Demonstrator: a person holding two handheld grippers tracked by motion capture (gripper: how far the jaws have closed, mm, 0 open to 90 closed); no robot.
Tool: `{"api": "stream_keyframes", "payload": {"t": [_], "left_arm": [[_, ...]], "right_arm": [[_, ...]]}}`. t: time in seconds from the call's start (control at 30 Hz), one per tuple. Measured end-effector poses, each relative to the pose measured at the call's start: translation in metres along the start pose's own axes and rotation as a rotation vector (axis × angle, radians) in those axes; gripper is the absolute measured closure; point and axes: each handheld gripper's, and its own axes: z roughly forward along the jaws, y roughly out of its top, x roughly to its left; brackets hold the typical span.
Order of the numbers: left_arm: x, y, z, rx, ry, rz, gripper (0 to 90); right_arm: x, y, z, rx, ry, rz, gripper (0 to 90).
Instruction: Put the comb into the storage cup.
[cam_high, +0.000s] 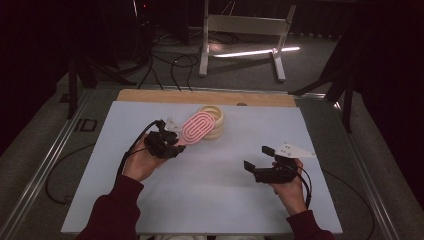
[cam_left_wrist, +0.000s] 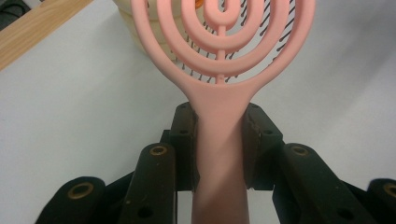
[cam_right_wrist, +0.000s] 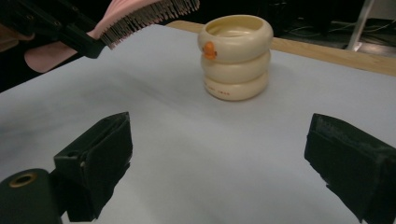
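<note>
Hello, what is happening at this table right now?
A person works at a white table with a gripper in each hand. The left gripper is shut on the handle of a pink plastic hairbrush and holds its head, bristles down, above a cream ribbed plastic cup. The right gripper hovers over the table on the other side, its jaws wide open and holding nothing.

Dim room around a softly lit white tabletop (cam_high: 210, 200); a bright floor streak (cam_high: 255, 52) glares at twelve o'clock. Close views are slightly soft, grainy.
</note>
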Motion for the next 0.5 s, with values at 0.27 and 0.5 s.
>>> {"api": "stream_keyframes", "payload": {"t": [0.27, 0.5], "left_arm": [[-0.002, 0.002, -0.001, -0.008, -0.002, 0.006, 69.9], [-0.004, 0.002, -0.004, -0.017, 0.000, 0.010, 70.0]], "right_arm": [[0.003, 0.019, 0.012, 0.031, 0.012, 0.004, 7.4], [0.009, 0.032, 0.025, 0.055, 0.029, -0.011, 7.4]]}}
